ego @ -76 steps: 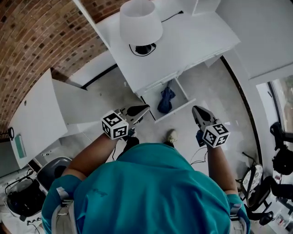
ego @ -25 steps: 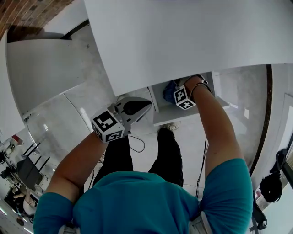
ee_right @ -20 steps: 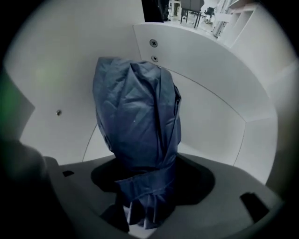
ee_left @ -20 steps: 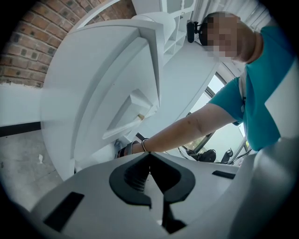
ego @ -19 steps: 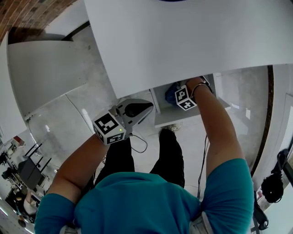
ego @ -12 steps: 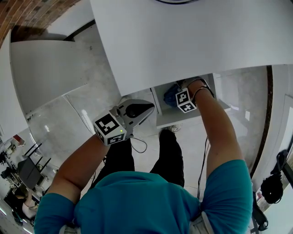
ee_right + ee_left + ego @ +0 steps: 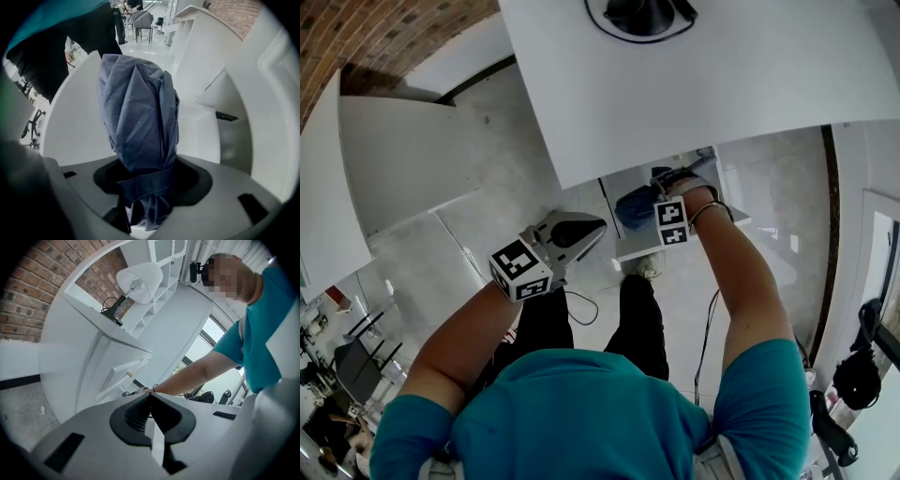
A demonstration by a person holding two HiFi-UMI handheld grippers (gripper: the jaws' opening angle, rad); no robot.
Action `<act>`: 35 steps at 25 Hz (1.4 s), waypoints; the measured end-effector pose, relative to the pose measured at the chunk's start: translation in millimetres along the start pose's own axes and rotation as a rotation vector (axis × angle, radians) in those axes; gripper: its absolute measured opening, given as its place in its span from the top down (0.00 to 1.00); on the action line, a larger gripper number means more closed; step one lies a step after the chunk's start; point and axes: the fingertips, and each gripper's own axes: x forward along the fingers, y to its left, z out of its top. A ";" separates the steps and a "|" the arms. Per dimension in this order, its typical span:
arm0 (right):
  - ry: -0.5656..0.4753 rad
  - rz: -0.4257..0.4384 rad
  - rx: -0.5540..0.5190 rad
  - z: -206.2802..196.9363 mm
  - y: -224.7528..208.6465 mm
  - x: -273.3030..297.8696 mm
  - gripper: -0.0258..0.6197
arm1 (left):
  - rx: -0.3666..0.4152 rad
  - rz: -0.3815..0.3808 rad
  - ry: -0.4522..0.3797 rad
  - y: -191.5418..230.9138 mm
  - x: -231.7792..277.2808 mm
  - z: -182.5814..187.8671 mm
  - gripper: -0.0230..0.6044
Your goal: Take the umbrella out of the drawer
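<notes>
Right gripper view: the folded blue umbrella (image 7: pixel 138 117) fills the middle of the frame, its cloth bunched and its closing strap wrapped round the lower part. The right gripper (image 7: pixel 143 190) grasps it at that strapped end; the jaws have just been closing, with the umbrella between them, and the dark pads press on the cloth from both sides. White panels lie behind the umbrella.

Head view: the umbrella (image 7: pixel 636 208) shows as a dark blue bundle over the opening of the pulled-out drawer (image 7: pixel 623 251) (whether its far end has cleared the drawer rim cannot be told). The right gripper (image 7: pixel 662 187) points down at it, marker cube uppermost, just below the front edge of the white cabinet top (image 7: pixel 722 94). The black base of a lamp (image 7: pixel 642 14) stands on that top.

The left gripper (image 7: pixel 592 227) hangs apart from the drawer, to its left, over the pale floor (image 7: pixel 511 173). In the left gripper view its jaws (image 7: pixel 150 398) are clenched tip to tip with nothing between them; beyond them stand the cabinet, the white-shaded lamp (image 7: pixel 139 276) and a brick wall (image 7: pixel 23 310).
</notes>
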 end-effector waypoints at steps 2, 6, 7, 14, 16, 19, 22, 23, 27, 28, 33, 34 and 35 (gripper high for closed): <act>-0.013 -0.024 0.057 -0.1 -0.3 -24.5 0.56 | 0.013 -0.006 -0.014 -7.3 -3.4 12.7 0.94; -0.031 -0.049 0.144 7.6 6.8 -71.4 0.56 | 0.036 -0.017 -0.022 -26.4 -14.8 35.0 0.94; -0.037 -0.056 0.164 10.0 7.8 -82.9 0.56 | 0.045 -0.020 -0.024 -31.1 -17.5 40.8 0.94; -0.084 -0.135 0.323 19.2 8.7 -166.9 0.56 | 0.098 -0.032 -0.052 -63.0 -35.5 88.4 0.94; -0.096 -0.153 0.363 20.4 9.9 -190.1 0.56 | 0.115 -0.031 -0.058 -72.6 -40.9 102.1 0.94; -0.126 -0.189 0.437 21.0 8.7 -227.1 0.56 | 0.140 -0.024 -0.064 -85.1 -47.7 122.1 0.94; -0.173 -0.231 0.529 22.9 4.1 -266.5 0.56 | 0.165 -0.024 -0.075 -98.1 -56.4 143.2 0.94; -0.189 -0.245 0.560 24.0 3.4 -279.1 0.56 | 0.171 -0.025 -0.080 -103.0 -59.7 150.1 0.94; -0.248 -0.307 0.657 28.2 -0.3 -330.1 0.56 | 0.199 -0.041 -0.102 -124.9 -67.8 177.3 0.94; -0.259 -0.325 0.676 28.4 -1.7 -342.9 0.56 | 0.210 -0.047 -0.108 -130.8 -68.9 184.6 0.94; -0.324 -0.408 0.762 32.0 -4.0 -407.7 0.56 | 0.261 -0.072 -0.150 -164.0 -79.6 219.9 0.94; -0.337 -0.429 0.774 31.3 -5.1 -421.9 0.56 | 0.271 -0.076 -0.158 -170.7 -80.7 226.5 0.94; -0.352 -0.450 0.789 30.0 -6.3 -436.2 0.56 | 0.280 -0.079 -0.164 -177.3 -81.4 232.8 0.94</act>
